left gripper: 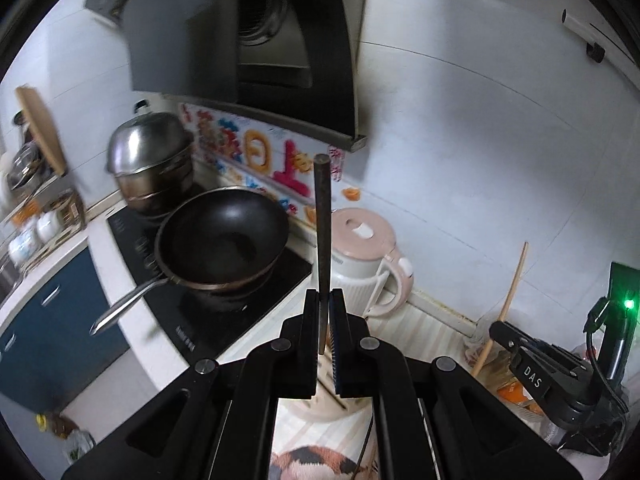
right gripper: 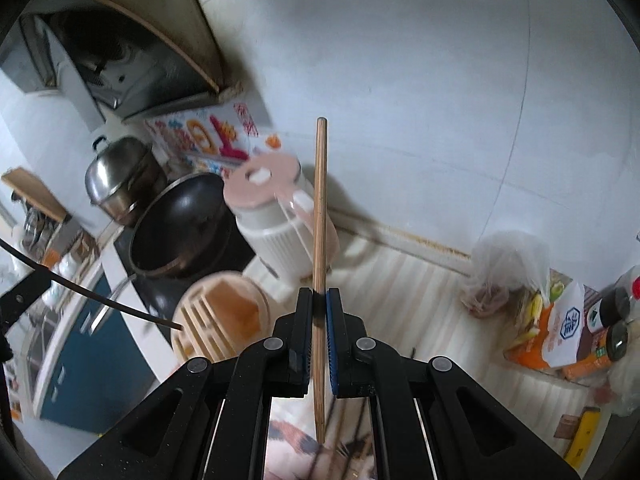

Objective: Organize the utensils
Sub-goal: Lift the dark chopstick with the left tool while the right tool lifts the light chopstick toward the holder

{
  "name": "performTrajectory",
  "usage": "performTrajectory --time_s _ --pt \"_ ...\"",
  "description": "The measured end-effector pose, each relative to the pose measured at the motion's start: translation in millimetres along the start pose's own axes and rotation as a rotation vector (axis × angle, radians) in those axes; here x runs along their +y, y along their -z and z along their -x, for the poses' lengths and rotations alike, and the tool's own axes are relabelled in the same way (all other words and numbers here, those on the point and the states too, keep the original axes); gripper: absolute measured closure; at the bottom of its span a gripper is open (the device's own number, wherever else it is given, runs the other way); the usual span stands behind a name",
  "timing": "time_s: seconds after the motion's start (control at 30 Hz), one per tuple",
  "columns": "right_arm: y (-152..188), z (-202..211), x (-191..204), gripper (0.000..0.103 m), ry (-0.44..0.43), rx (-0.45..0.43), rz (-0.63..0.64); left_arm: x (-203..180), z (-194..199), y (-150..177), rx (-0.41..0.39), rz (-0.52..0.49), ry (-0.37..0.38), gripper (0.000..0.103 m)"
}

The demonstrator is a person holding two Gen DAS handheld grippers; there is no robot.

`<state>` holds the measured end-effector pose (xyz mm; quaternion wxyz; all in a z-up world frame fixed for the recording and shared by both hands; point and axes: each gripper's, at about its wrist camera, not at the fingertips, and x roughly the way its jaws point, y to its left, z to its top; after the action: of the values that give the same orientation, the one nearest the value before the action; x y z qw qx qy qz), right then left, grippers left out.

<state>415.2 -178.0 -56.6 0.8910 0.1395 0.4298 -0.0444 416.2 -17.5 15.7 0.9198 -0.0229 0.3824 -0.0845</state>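
While both grippers sit at the bottom centre of their own views, each is closed tight on a single chopstick. The left gripper (left gripper: 324,304) pinches a dark chopstick (left gripper: 322,232) between its pads; the stick stands nearly upright through the middle of the frame, its blunt end up near the edge of the range hood (left gripper: 256,40). The right gripper (right gripper: 319,304) clamps a pale wooden chopstick (right gripper: 319,216) the same way, upright in mid-frame, its lower end poking out below the jaws.

Left of centre in the left wrist view, a black wok (left gripper: 224,240) sits on the dark cooktop (left gripper: 224,312), with a steel pot (left gripper: 150,160) behind it. Just right of the dark stick stands a pink-lidded kettle (left gripper: 366,264).

In the right wrist view, a round slotted wooden holder (right gripper: 220,316) sits at lower left of centre on the pale striped counter (right gripper: 400,304), near the kettle. A plastic bag (right gripper: 508,268) and bottles (right gripper: 612,320) crowd the right edge.
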Motion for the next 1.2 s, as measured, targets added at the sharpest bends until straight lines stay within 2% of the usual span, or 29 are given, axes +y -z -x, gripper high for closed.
performTrajectory --time_s 0.27,0.53,0.97,1.2 --pt "-31 -15 37 0.096 0.020 -0.075 -0.101 6 -47 -33 0.082 -0.102 0.128 0.101" --pt "-33 -53 56 0.096 0.034 -0.100 -0.170 12 -90 -34 0.206 -0.137 0.220 0.100" --pt "-10 -82 56 0.096 0.036 -0.036 -0.189 6 -116 -13 0.325 -0.179 0.265 0.100" --pt "0 -93 59 0.096 0.003 0.006 -0.177 7 -120 -4 0.359 -0.191 0.266 0.099"
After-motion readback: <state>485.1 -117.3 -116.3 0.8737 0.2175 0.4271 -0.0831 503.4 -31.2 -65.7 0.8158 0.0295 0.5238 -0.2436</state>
